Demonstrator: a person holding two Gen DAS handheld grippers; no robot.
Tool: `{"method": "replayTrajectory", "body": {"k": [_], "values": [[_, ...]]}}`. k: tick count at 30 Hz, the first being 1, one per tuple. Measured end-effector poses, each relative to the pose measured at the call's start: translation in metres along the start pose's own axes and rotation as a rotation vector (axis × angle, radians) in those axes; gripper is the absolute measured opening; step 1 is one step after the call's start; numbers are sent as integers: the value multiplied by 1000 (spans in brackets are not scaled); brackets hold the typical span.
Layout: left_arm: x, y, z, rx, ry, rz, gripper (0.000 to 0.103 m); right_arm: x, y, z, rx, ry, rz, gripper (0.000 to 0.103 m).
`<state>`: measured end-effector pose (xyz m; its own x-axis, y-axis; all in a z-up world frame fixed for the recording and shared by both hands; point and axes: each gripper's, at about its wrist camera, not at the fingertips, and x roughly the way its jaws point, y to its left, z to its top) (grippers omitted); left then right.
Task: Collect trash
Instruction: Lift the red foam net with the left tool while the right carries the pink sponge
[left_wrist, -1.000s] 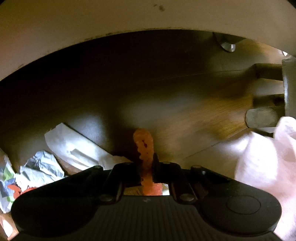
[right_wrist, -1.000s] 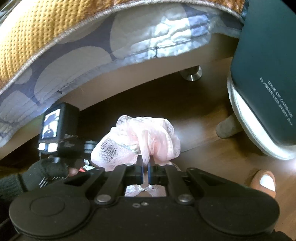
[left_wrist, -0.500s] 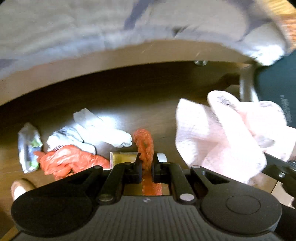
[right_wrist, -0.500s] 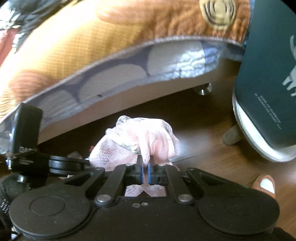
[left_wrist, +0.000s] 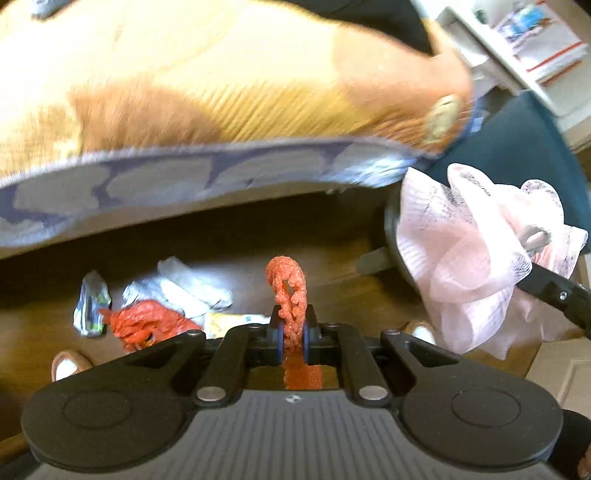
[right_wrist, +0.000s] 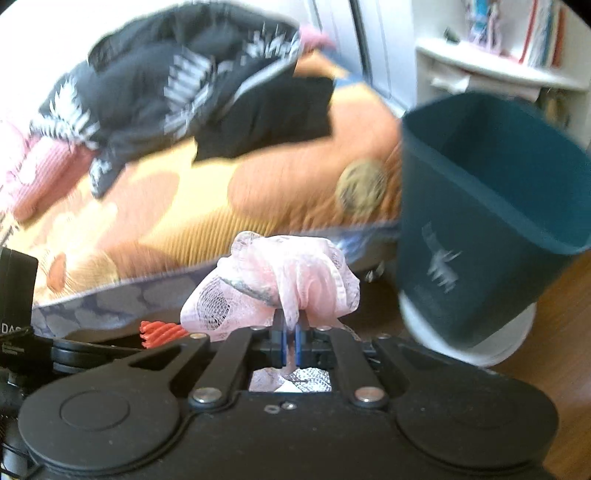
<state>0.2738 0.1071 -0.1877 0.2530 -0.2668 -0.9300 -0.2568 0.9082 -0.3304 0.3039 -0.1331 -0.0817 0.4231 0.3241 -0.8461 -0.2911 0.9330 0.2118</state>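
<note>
We hold both claws level above the floor (left_wrist: 332, 236), left claw (left_wrist: 293, 334) pinching the orange strip (left_wrist: 286, 288), right claw (right_wrist: 289, 341) pinching pink mesh (right_wrist: 280, 280).

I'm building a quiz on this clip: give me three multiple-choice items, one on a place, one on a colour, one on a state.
1. Where is the bin? A right of the pink net B left of it C under the bed
2. The strip in the left hand-held gripper is: A blue B orange-red C white
3. The right hand-held gripper is: A open, empty B shut on the pink net C out of view

A: the bin stands right of the pink net.
B: the strip is orange-red.
B: its jaws pinch the net.
</note>
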Motion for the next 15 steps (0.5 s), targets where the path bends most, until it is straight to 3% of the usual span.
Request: {"method": "replayTrajectory", "body": {"k": [7,15], "values": [[-60,-80,17,124,-124,-33,9,-72,-41,24,-13,-151,-39,4],[-94,-181,64,269,-248,-79,9,-104,-105,56,14,-251,-142,4]]}}
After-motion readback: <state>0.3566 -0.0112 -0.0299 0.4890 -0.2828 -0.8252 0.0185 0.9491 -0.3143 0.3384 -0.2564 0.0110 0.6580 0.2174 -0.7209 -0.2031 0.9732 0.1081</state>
